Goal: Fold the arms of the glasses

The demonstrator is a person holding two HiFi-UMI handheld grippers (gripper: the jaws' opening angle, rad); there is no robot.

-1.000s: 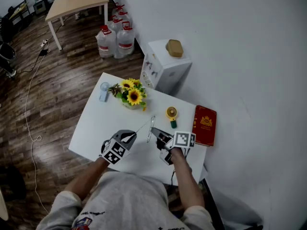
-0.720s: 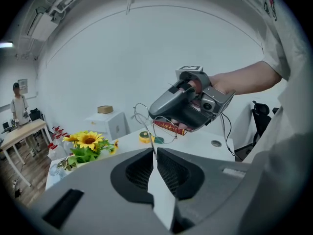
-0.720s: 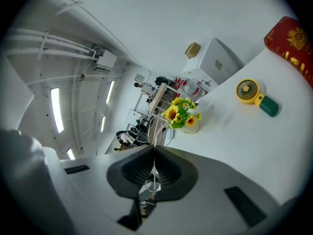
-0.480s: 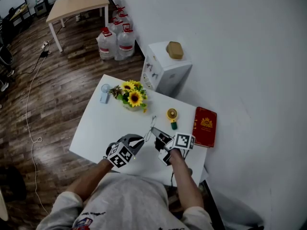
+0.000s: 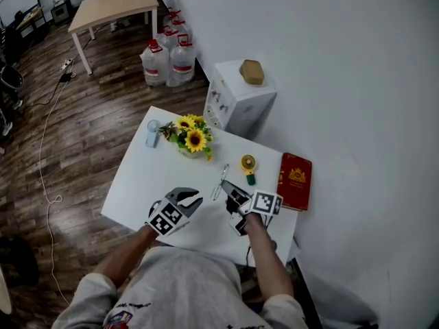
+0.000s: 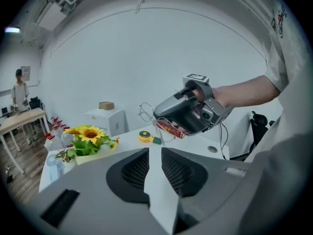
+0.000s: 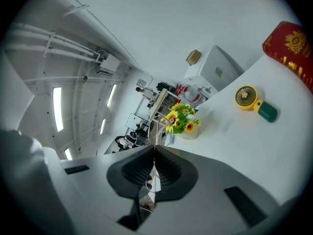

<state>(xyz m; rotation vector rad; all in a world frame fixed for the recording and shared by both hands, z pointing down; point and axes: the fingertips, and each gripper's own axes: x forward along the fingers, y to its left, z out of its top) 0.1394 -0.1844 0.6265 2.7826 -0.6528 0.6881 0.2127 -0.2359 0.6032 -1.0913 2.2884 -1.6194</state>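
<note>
We are pinching the glasses (image 5: 221, 178) in the right gripper (image 5: 228, 187) above the worktop (image 5: 147, 177); the left gripper (image 5: 195, 199) has just been opening its jaws on nothing. Pushing an arm off-axis risks twisting the thin frame loose.

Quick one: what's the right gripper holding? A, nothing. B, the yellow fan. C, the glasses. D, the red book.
C: the right gripper has its jaws shut on the thin wire glasses, while the book and the fan lie on the table.
</note>
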